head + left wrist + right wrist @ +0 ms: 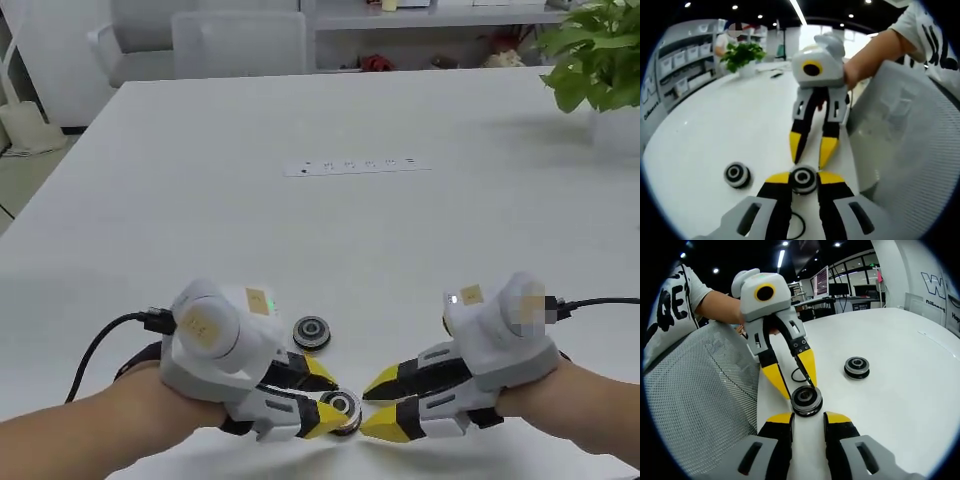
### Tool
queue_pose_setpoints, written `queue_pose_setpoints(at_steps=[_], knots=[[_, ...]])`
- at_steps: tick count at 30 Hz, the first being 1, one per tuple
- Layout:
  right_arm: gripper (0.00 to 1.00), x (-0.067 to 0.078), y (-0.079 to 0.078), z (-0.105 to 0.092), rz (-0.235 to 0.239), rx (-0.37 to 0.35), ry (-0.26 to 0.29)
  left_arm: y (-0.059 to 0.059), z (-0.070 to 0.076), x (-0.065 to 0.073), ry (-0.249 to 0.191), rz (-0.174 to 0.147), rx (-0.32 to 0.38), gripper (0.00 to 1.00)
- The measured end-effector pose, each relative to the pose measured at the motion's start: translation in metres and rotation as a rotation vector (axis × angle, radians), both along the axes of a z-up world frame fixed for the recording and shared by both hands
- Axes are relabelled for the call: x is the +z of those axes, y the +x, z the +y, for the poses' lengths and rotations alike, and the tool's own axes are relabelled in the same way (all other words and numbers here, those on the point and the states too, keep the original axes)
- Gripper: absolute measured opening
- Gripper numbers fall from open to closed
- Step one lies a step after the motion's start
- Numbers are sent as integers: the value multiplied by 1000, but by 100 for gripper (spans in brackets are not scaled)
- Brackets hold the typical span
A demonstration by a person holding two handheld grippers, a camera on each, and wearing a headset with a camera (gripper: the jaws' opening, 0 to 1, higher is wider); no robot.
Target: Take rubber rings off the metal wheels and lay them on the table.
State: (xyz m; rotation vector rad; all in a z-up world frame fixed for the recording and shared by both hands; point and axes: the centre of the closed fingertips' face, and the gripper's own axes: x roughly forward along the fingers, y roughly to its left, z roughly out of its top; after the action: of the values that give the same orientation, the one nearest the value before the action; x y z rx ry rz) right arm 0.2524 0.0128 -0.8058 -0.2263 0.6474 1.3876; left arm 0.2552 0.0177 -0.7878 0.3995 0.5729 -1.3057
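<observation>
One metal wheel [343, 406] is pinched at the white counter's [400, 250] near edge by the left gripper's [328, 400] jaws, steadying it so the right gripper [368, 405], jaws spread and facing it, can likely peel off its rubber ring [796, 405]; another wheel [312, 333] rests nearby.
</observation>
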Motion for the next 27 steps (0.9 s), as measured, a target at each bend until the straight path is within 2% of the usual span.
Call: queue_pose_setpoints(at_steps=[6, 11, 14, 27], knots=[[22, 0, 0, 1, 0, 0, 2, 0, 1, -6, 18, -3, -2, 17], [21, -1, 0, 2, -1, 0, 3, -1, 2, -5, 17, -15, -2, 16], [21, -1, 1, 3, -9, 2, 2, 0, 1, -4, 18, -31, -2, 14], [15, -6, 0, 5, -48, 33, -19, 0, 1, -6, 16, -37, 10, 14]])
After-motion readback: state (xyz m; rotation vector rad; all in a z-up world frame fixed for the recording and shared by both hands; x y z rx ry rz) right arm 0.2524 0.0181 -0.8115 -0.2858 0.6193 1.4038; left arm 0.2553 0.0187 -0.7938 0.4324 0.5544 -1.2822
